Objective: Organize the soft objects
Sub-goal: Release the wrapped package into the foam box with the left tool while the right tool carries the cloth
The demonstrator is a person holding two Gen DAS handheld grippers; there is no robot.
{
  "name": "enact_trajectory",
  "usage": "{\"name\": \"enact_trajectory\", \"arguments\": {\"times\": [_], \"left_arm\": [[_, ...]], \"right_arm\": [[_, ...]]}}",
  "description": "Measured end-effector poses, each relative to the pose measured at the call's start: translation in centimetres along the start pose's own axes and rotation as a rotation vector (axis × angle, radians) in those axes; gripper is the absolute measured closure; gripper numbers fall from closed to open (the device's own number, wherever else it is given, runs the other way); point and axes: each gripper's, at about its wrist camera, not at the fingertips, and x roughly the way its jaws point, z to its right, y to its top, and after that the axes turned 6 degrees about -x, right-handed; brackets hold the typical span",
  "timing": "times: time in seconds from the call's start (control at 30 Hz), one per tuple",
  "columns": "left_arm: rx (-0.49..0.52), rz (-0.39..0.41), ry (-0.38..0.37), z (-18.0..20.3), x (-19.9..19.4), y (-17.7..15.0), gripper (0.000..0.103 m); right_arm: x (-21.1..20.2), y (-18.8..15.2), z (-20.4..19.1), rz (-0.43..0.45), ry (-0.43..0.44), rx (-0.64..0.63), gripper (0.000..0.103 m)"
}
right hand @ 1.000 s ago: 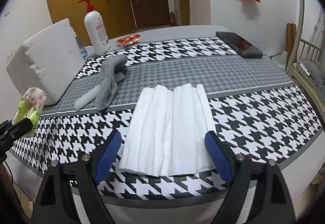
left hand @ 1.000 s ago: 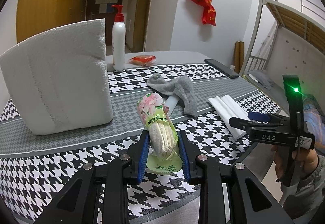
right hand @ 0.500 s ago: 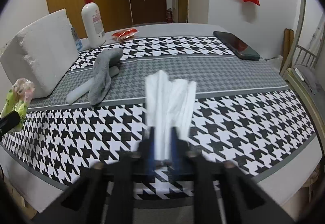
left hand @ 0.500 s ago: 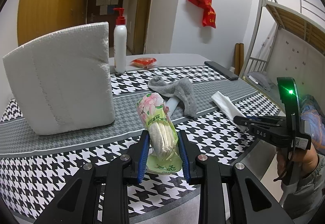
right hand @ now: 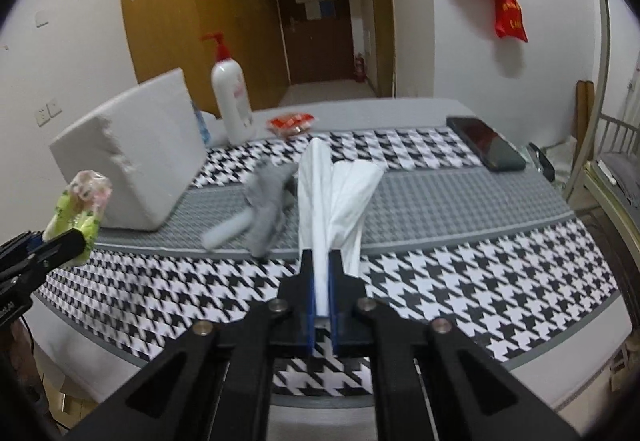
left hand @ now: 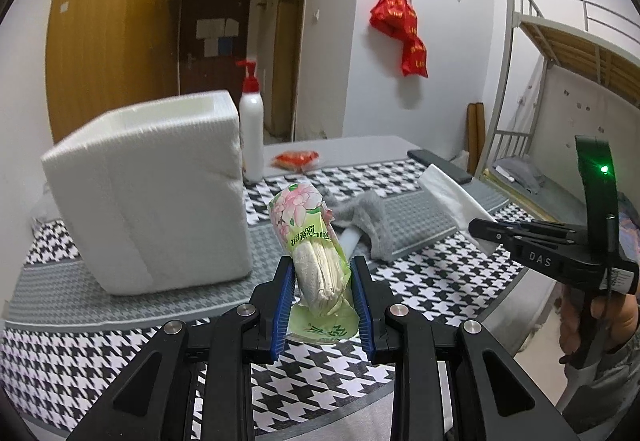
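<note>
My left gripper (left hand: 321,281) is shut on a green floral tissue pack (left hand: 310,241), held above the table's front part; the pack also shows in the right wrist view (right hand: 80,207). My right gripper (right hand: 322,279) is shut on a folded white cloth (right hand: 336,193), lifted off the table; the cloth shows in the left wrist view (left hand: 452,197). A grey sock (left hand: 368,217) lies over a white tube (right hand: 228,231) mid-table. A white foam box (left hand: 152,197) with an open top stands at the left.
The table has a black-and-white houndstooth cover (right hand: 460,265). A pump bottle (right hand: 231,101), a red packet (right hand: 291,122) and a black phone (right hand: 486,149) lie at the back. A bunk bed (left hand: 560,61) stands to the right.
My right gripper closed on the white cloth and lifted it off the table. My left gripper rose with the tissue pack, so the foam box's open top now shows.
</note>
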Motion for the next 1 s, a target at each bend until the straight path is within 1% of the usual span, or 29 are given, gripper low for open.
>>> {"name": "enact_trajectory", "arguments": {"times": [0.13,0.33,0.53,0.67,0.9,1.0], "left_arm": [[0.009,0.033,0.009,0.2,-0.9,0.6,0.073],[0.023,0.074,0.038,0.3,-2.1,1.2,0.073],[0.032,0.114,0.056,0.0,-3.2,2.0,0.073],[0.032,0.138,0.090,-0.5,-3.7,2.7,0.073],[0.033,0.172,0.137,-1.4,-4.4,3.9,0.073],[0.026,0.182,0.179,-2.0,-4.4,4.3,0.073]], "right_arm": [[-1.2,0.7,-1.1,0.043,0.027,-0.020,0.095],[-2.0,1.4,-2.4,0.077,0.052,-0.043,0.095],[-3.2,2.4,-3.6,0.132,0.087,-0.071,0.095],[-3.4,2.8,-4.3,0.154,0.112,-0.086,0.095],[-3.9,4.1,-4.9,0.188,0.133,-0.108,0.095],[-3.9,4.5,-5.1,0.201,0.135,-0.125,0.095]]}}
